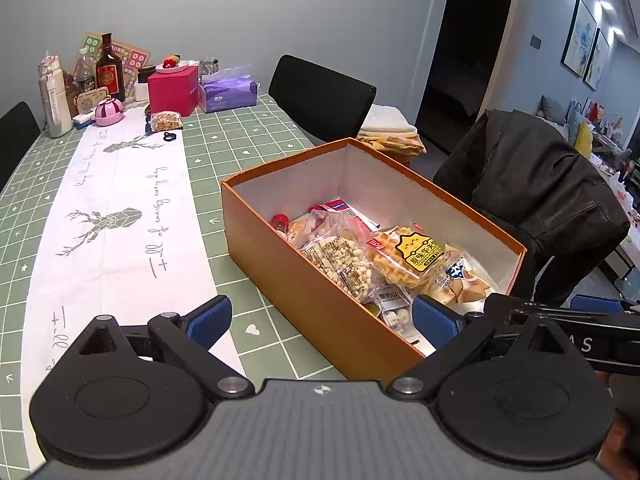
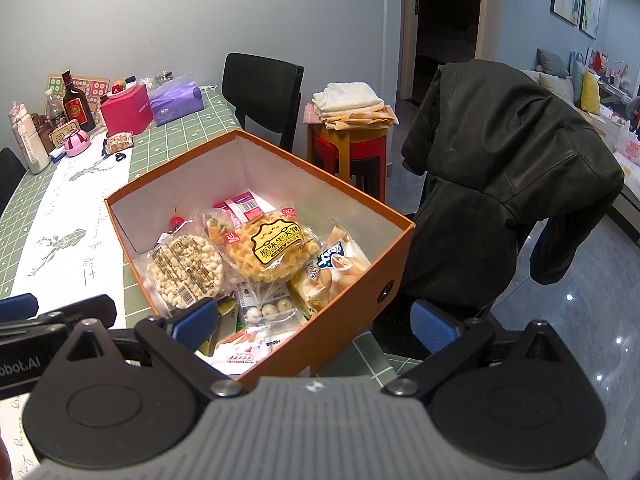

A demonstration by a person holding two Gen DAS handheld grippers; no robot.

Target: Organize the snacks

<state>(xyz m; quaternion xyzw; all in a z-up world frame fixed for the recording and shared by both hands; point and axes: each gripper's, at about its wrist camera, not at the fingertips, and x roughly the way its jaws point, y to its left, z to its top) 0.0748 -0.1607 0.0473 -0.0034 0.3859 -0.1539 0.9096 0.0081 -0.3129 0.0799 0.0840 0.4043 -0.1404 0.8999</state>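
Note:
An open orange box [image 1: 280,280] stands on the green checked table, holding several snack packs. Among them are a yellow waffle pack [image 1: 408,258], a puffed rice pack [image 1: 340,260] and a bread pack [image 1: 460,276]. My left gripper [image 1: 320,320] is open and straddles the box's near long wall, holding nothing. In the right wrist view the same box [image 2: 360,292] shows the waffle pack [image 2: 268,250] and rice pack [image 2: 186,270]. My right gripper [image 2: 316,326] is open and empty over the box's near corner. One more snack pack [image 1: 166,120] lies far off on the white runner.
Bottles, a pink box [image 1: 174,90] and a purple tissue pack [image 1: 228,94] crowd the table's far end. A black chair [image 1: 320,98] stands behind the table. A dark jacket [image 2: 500,168] hangs over a chair at the right. Folded cloths top a red stool [image 2: 352,148].

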